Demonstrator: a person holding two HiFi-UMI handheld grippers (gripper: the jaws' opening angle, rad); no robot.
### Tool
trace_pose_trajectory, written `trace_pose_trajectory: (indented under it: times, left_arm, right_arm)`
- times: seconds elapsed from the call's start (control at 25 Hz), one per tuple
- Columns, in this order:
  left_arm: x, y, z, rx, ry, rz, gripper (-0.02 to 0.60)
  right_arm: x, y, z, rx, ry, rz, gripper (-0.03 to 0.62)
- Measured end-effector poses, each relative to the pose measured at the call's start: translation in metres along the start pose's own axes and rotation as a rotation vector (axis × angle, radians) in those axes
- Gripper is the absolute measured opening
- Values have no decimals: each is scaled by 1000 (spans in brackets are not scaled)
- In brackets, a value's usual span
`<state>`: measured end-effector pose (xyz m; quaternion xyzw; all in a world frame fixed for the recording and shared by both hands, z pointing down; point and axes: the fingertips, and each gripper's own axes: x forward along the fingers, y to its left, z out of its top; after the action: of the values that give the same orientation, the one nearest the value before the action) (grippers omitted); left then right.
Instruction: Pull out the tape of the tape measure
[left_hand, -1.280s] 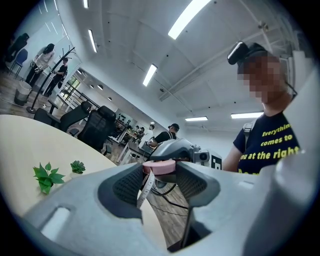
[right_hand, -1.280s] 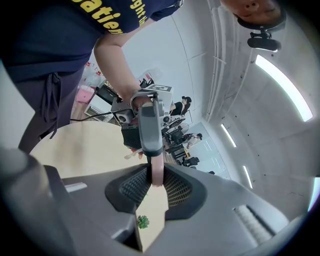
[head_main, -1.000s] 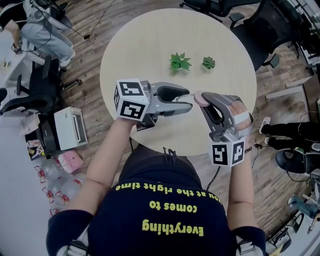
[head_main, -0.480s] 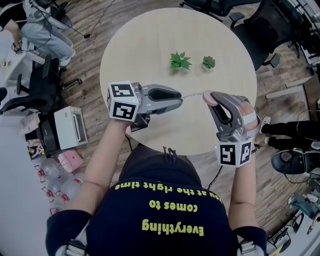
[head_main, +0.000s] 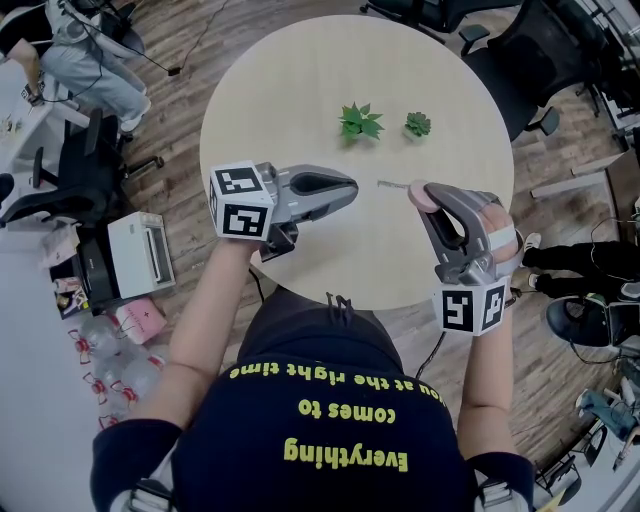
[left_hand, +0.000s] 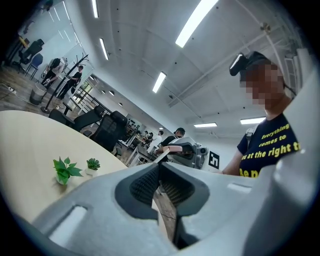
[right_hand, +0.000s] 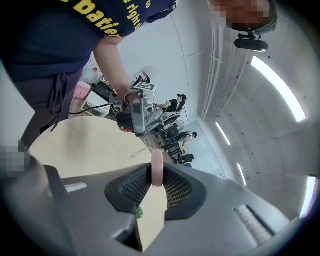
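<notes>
Right tool (head_main: 426, 199) is clamped on the pink tape measure (right_hand: 157, 167) and holds it in the air over the counter (head_main: 300, 90), so we judge it's the anchor to pull against. A short stub of tape (head_main: 390, 184) sticks out toward the left tool (head_main: 351, 188). That tool's jaws have just been closing and now sit together with nothing between them, just short of the tape end. Two small plants (head_main: 359, 122) sit further back on the counter, well apart; nothing blocks the pull line.

Two tongs (head_main: 350, 187) (head_main: 425, 198), one pink tape measure (head_main: 415, 190), two small plants (head_main: 358, 122) (head_main: 417, 125), one round table (head_main: 300, 80).
</notes>
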<state>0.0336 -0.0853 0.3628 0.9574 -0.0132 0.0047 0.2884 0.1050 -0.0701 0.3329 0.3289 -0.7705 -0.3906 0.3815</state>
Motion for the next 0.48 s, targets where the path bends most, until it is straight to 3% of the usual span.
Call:
trace_pose_trajectory:
  times: [0.08, 0.28, 0.48]
  left_arm:
    - [2, 1, -2, -12, -4, -2, 36]
    - [12, -2, -11, 9, 34, -17, 166]
    - [18, 3, -14, 35, 48, 1, 230]
  right_arm:
    - [-1, 0, 3, -2, -10, -2, 86]
    - [-3, -2, 12, -15, -39, -2, 86]
    - [-5, -4, 24, -22, -71, 1, 86]
